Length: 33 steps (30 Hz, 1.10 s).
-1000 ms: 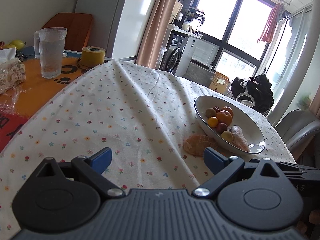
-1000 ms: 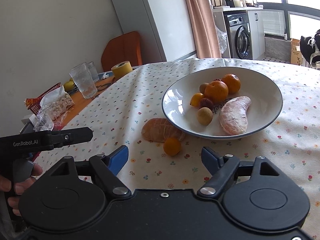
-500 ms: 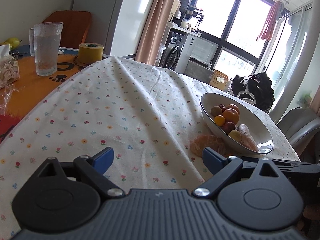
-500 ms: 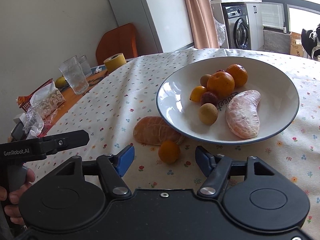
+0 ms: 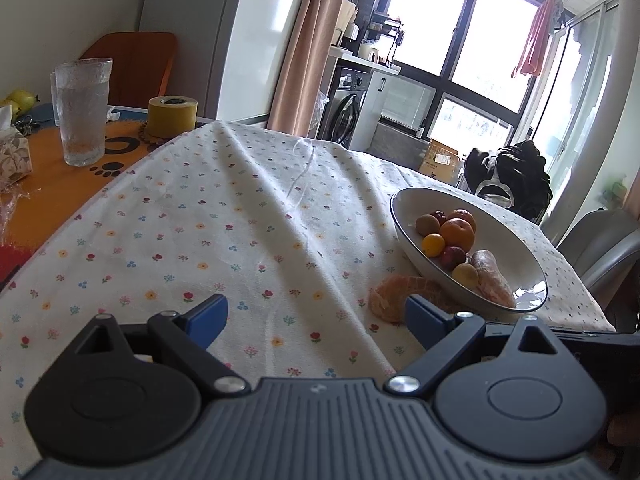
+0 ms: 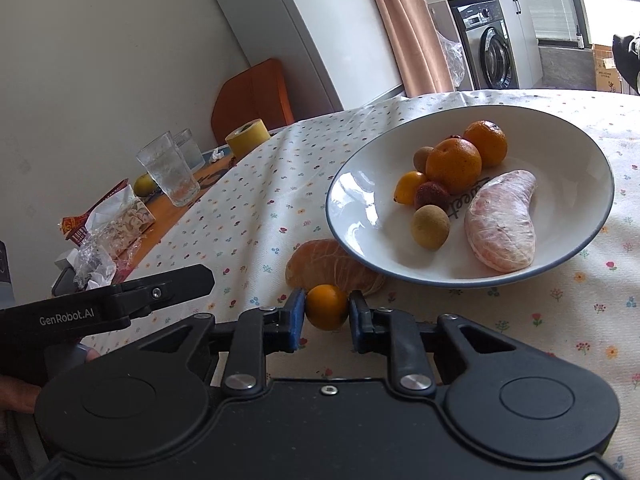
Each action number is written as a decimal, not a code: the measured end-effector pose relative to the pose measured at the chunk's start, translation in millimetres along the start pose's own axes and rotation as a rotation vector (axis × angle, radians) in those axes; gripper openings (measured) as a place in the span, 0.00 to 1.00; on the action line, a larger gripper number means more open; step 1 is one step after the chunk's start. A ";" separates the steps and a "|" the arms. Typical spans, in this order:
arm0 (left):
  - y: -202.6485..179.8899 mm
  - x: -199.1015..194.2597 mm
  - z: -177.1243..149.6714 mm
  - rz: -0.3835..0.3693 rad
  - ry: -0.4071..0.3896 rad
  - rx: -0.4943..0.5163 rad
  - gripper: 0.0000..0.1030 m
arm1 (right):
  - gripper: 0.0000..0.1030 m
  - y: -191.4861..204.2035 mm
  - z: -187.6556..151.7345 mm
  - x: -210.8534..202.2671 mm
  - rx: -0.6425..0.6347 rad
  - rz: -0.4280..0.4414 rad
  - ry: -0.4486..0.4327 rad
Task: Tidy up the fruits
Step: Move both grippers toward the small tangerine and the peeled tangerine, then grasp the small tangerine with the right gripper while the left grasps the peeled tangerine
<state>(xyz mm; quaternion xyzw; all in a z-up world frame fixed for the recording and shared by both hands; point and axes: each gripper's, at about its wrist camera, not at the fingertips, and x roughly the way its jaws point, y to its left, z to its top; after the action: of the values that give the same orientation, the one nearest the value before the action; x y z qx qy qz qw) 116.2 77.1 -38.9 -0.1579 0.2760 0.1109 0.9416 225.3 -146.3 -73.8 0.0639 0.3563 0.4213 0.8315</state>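
Observation:
A small orange fruit rests on the flowered cloth, and my right gripper is shut on it. Just behind it lies a peeled citrus half against a white bowl. The bowl holds two oranges, a small yellow-orange fruit, a red lychee, two brown round fruits and a peeled pomelo segment. My left gripper hangs open over bare cloth, left of the peeled citrus half and the bowl. The left gripper's side also shows in the right wrist view.
A water glass, a yellow tape roll, a tissue pack and a yellow fruit stand on the orange mat at far left. An orange chair back, a fridge and a curtain lie beyond. A grey chair stands at the table's right.
My right gripper has moved forward and down and shut on the small orange fruit. The left gripper stayed open, with only a slight shift in its view.

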 end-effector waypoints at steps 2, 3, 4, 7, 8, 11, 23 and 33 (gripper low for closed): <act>-2.4 0.2 1.0 -0.001 -0.005 0.001 0.92 | 0.21 0.3 2.5 -5.5 -0.004 0.008 -0.015; -4.1 0.0 1.5 -0.001 -0.008 0.004 0.92 | 0.21 0.1 3.3 -8.4 -0.005 0.011 -0.021; -5.6 0.0 1.9 -0.001 -0.011 0.006 0.92 | 0.21 -0.5 4.1 -11.0 -0.006 0.013 -0.027; -10.3 0.5 3.2 -0.002 -0.016 0.012 0.92 | 0.21 -4.4 6.6 -17.8 -0.003 0.015 -0.040; -12.2 1.0 3.8 -0.001 -0.018 0.013 0.92 | 0.21 -6.6 7.6 -20.0 0.000 0.014 -0.045; -17.5 2.0 5.1 0.000 -0.022 0.021 0.92 | 0.21 -13.0 10.4 -24.7 0.012 0.023 -0.055; -38.0 8.2 7.8 -0.002 -0.040 0.055 0.90 | 0.21 -24.9 19.9 -40.4 0.004 0.028 -0.101; -60.4 22.7 5.4 -0.012 -0.027 0.115 0.88 | 0.21 -53.8 20.7 -47.0 0.049 0.022 -0.135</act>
<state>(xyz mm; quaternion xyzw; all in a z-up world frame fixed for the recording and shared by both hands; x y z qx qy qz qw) 155.3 25.9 -33.0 -0.1037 0.2681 0.0916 0.9534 255.5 -211.6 -55.1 0.1165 0.3090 0.4163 0.8471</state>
